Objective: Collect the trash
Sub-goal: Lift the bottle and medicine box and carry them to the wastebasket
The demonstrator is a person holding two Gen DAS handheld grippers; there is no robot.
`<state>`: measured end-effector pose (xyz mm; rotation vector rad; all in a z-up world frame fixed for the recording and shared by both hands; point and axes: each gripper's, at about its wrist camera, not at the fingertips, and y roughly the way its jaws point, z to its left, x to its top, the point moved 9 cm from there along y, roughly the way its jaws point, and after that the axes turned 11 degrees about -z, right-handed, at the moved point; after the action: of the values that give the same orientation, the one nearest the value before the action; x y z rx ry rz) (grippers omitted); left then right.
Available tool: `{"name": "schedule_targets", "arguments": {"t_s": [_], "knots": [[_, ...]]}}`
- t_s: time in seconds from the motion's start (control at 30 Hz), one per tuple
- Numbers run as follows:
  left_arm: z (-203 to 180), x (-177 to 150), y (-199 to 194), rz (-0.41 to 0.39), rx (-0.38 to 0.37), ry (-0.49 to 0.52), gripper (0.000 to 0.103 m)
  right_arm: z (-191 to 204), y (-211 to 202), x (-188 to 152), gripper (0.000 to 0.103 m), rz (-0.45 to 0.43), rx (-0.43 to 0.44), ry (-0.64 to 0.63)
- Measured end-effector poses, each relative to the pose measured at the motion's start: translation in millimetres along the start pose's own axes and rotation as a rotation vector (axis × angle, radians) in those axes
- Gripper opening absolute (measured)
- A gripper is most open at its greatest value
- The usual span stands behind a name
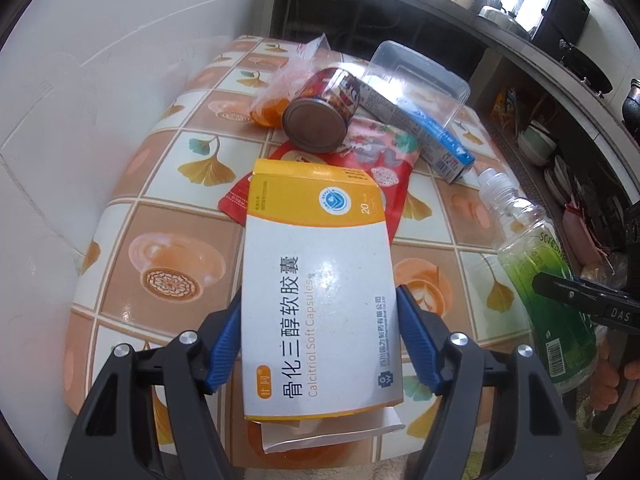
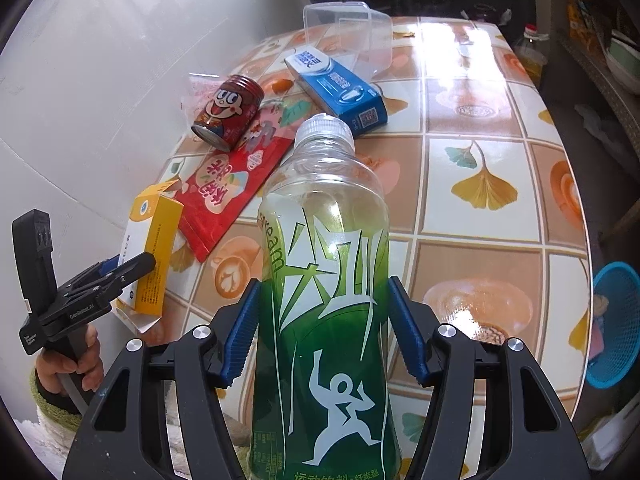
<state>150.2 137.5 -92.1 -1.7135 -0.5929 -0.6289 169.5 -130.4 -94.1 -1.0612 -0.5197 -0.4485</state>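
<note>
My left gripper (image 1: 320, 312) is shut on a yellow and white medicine box (image 1: 316, 292), held above the table's near edge; the box also shows in the right wrist view (image 2: 154, 256). My right gripper (image 2: 322, 320) is shut on an empty green plastic bottle (image 2: 324, 304), which also shows in the left wrist view (image 1: 536, 268). On the table lie a red drink can (image 1: 320, 116) on its side, a red snack pouch (image 1: 384, 160), a blue and white carton (image 1: 424, 132), a clear plastic tub (image 1: 420, 80) and a clear bag with orange peel (image 1: 276, 100).
The table (image 2: 480, 184) has a tiled leaf-pattern cover and stands against a white wall on the left. A blue mesh basket (image 2: 616, 328) sits on the floor to the right of the table. Shelves with bowls and pots run along the far right.
</note>
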Motion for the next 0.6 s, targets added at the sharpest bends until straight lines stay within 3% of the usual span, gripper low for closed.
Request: {"name": "schedule_targets", "arguments": {"t_s": [0.37, 0.6], "knots": [[-39, 18, -20, -0.051, -0.083, 0.031, 0.069, -9, -38, 1, 0.058, -0.077, 0.032, 0.044], [-113, 38, -16, -0.062, -0.209, 0.135, 0.069, -48, -81, 3, 0.058, -0.179, 0.005, 0.143]]}}
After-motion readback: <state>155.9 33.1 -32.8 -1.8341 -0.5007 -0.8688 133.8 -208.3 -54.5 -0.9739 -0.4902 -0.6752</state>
